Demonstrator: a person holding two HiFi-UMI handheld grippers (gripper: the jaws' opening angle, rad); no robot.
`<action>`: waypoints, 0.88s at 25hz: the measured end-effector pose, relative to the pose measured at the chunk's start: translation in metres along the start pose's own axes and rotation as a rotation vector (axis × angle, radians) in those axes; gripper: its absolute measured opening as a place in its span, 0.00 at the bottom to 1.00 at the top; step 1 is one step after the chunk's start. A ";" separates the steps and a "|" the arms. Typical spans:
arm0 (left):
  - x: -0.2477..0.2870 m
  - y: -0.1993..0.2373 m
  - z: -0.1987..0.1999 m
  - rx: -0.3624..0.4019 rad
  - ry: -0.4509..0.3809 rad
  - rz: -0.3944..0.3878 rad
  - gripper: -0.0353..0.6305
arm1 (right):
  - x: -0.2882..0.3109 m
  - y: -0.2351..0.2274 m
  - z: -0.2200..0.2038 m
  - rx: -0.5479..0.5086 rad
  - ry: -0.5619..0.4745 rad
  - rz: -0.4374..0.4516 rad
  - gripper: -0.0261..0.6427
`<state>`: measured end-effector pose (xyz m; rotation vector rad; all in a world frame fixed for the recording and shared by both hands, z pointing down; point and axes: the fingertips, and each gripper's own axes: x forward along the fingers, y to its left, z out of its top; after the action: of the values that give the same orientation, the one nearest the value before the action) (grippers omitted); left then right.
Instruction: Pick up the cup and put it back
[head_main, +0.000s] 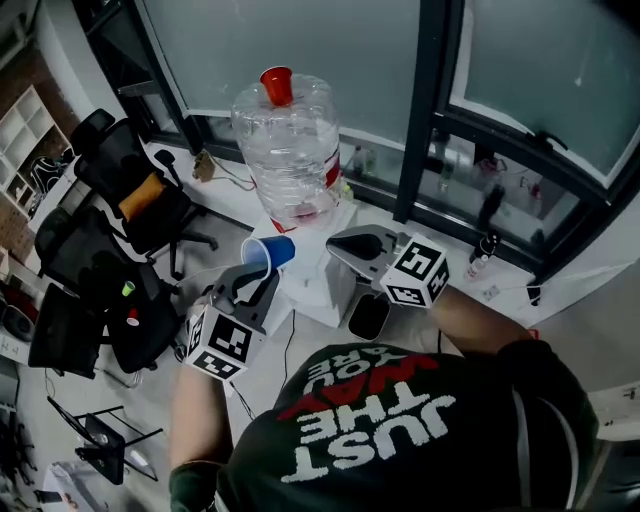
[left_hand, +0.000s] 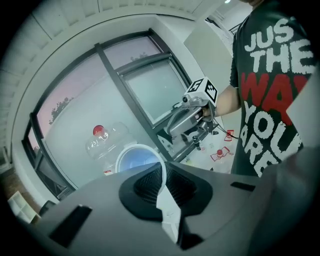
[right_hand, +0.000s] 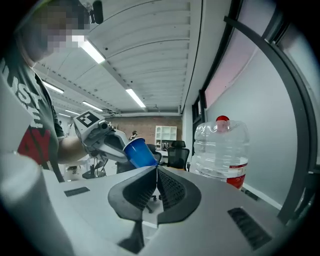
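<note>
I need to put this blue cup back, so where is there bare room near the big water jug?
Bare: the white top just in front of the jug, under the cup in the left tongs, and the strip between jug and office chairs. Crowded: the window ledge on the right, with small bottles.

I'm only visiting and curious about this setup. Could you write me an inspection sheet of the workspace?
Surface: white tabletop along the window.
Job's things: blue plastic cup, tilted, held clear of the tabletop.
Clutter: large clear plastic water bottle with red cap; small bottle by the window.
Grippers: left gripper shut on the cup's wall; right gripper shut, empty.
Cables: thin cable lying on the tabletop.
Surroundings: large windows; black office chairs.
</note>
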<state>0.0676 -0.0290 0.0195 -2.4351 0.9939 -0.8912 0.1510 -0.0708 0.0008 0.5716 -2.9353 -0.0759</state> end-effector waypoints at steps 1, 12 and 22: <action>-0.001 0.000 0.000 0.000 -0.001 0.003 0.09 | 0.001 0.000 0.001 -0.002 0.000 0.004 0.09; 0.003 -0.005 -0.022 -0.028 0.028 0.014 0.09 | 0.016 0.001 -0.002 0.003 0.009 0.037 0.09; 0.018 -0.027 -0.082 -0.137 0.103 -0.021 0.09 | 0.055 0.019 -0.036 0.051 0.065 0.125 0.09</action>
<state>0.0354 -0.0309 0.1019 -2.5385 1.1012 -0.9948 0.0986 -0.0744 0.0450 0.3883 -2.9087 0.0315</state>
